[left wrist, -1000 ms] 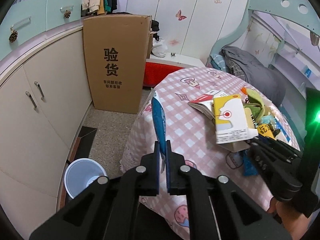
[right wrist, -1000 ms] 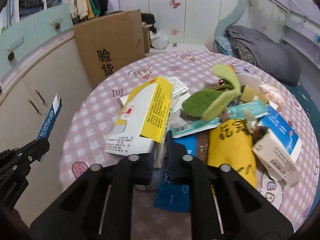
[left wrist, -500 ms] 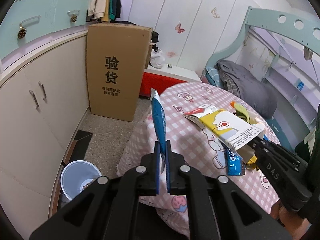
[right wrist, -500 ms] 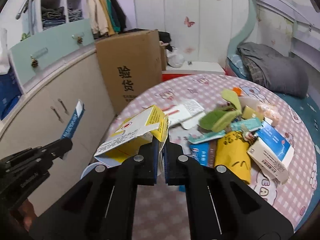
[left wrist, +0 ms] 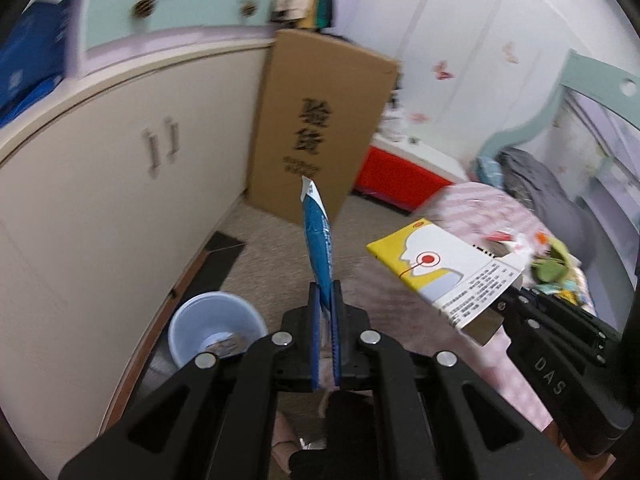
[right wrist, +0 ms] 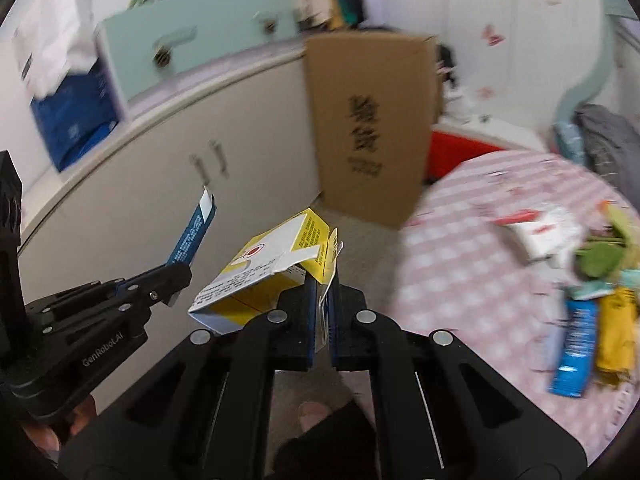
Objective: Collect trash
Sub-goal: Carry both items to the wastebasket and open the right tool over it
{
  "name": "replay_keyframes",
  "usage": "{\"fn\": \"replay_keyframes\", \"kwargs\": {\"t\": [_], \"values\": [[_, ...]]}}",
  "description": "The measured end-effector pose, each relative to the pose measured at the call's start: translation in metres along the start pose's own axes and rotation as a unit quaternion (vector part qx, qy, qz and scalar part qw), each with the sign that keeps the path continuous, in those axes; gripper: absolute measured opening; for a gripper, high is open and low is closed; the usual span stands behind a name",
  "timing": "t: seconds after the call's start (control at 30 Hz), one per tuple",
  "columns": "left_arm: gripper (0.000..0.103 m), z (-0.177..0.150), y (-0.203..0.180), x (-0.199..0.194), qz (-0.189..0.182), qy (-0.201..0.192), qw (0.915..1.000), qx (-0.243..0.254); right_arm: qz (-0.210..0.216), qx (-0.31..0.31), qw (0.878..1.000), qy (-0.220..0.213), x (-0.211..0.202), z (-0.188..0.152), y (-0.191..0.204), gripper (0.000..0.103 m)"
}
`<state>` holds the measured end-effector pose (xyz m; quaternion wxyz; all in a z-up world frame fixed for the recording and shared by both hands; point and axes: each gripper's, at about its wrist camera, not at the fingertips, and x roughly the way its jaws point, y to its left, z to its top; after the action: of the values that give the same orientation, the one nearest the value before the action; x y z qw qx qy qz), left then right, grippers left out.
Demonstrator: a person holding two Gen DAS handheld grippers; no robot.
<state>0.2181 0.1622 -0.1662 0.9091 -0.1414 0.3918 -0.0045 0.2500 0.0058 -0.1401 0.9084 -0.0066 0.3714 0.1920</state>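
My left gripper (left wrist: 325,292) is shut on a flat blue wrapper (left wrist: 318,238) that stands up from its jaws above the floor. My right gripper (right wrist: 323,280) is shut on the flap of a yellow and white carton (right wrist: 264,270), lifted clear of the table. In the left wrist view the carton (left wrist: 444,268) hangs to the right with the right gripper (left wrist: 498,306) behind it. In the right wrist view the left gripper (right wrist: 178,274) and blue wrapper (right wrist: 192,232) sit at the left. A pale blue bin (left wrist: 214,326) stands on the floor below left, with some scraps inside.
A round table with a pink checked cloth (right wrist: 472,264) still carries several wrappers and packets (right wrist: 588,308). A tall cardboard box (left wrist: 320,124) leans by the curved cream cabinet (left wrist: 108,184). A red box (left wrist: 400,184) and a bed with grey bedding (left wrist: 536,188) lie beyond.
Both grippers have swung left, away from the table toward the cabinet and bin. The carton has come off the table in the right gripper. The blue wrapper stays clamped in the left.
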Motion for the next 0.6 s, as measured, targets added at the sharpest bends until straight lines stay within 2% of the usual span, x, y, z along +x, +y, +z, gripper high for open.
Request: {"fn": "replay_keyframes", "kwargs": {"t": [0.2,0.3,0.33,0.4,0.43,0.47,0.6], "values": [[0.005,-0.003,0.067,0.022,0.057,0.021,0.9966,-0.055,0.052,-0.023,0.997,0.061,0.071,0.008,0.045,0.005],[0.005,-0.004,0.098,0.034,0.099,0.029,0.992,-0.073,0.079,-0.02,0.994,0.079,0.103,0.012,0.062,0.006],[0.005,-0.004,0.107,0.037,0.105,0.031,0.9909,-0.078,0.086,-0.022,0.993,0.084,0.115,0.013,0.068,0.011],[0.005,-0.005,0.123,0.045,0.12,0.039,0.9881,-0.088,0.091,-0.023,0.991,0.096,0.136,0.013,0.077,0.035],[0.005,-0.005,0.131,0.051,0.131,0.044,0.9861,-0.091,0.087,-0.024,0.99,0.104,0.148,0.011,0.08,0.06],[0.005,-0.006,0.135,0.055,0.137,0.049,0.985,-0.094,0.089,-0.021,0.99,0.108,0.156,0.01,0.083,0.062],[0.005,-0.01,0.15,0.065,0.141,0.062,0.9827,-0.103,0.09,-0.018,0.988,0.125,0.17,-0.001,0.085,0.063]]}}
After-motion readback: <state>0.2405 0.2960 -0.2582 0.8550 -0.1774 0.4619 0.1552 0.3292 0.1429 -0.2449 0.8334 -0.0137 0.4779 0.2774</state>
